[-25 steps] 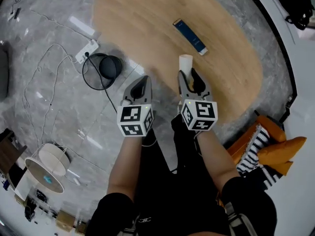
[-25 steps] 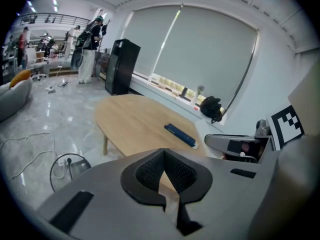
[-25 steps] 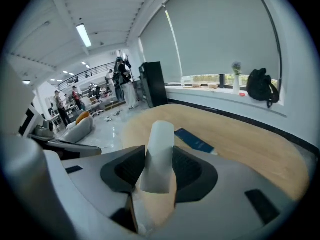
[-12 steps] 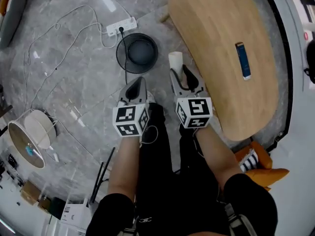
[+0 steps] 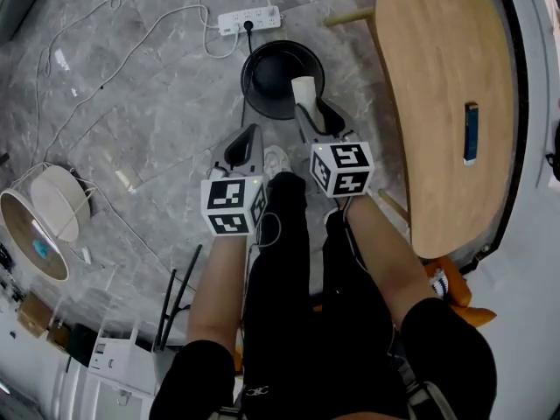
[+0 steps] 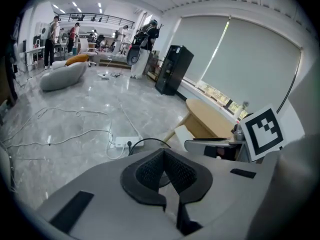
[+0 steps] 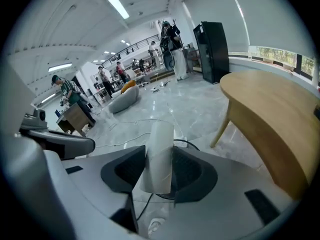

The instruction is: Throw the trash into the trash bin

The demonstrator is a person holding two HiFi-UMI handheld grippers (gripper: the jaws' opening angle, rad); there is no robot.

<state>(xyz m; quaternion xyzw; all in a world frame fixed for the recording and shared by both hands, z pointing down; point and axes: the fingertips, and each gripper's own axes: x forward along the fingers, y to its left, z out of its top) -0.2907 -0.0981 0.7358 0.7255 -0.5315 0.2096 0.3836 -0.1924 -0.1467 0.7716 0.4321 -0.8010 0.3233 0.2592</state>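
Observation:
A black round trash bin (image 5: pixel 267 73) stands on the marble floor. My right gripper (image 5: pixel 311 112) is shut on a white paper cup (image 5: pixel 304 92), which in the head view shows against the bin's right side. In the right gripper view the cup (image 7: pixel 159 156) stands upright between the dark pads, with the bin's rim (image 7: pixel 189 144) just behind it. My left gripper (image 5: pixel 246 143) is shut with nothing in it, to the left of the right one and short of the bin. From the left gripper view the bin's rim (image 6: pixel 144 142) curves just past the closed pads.
A wooden table (image 5: pixel 437 86) with a blue flat object (image 5: pixel 471 134) stands to the right. A white power strip (image 5: pixel 249 17) and loose cables lie beyond the bin. A round white lamp (image 5: pixel 39 221) lies at the left. The person's legs and a shoe (image 5: pixel 276 159) are below the grippers.
Both grippers have swung away from the table toward the bin, the cup still in the right one. The bin, once off to the left, now lies directly ahead under the cup.

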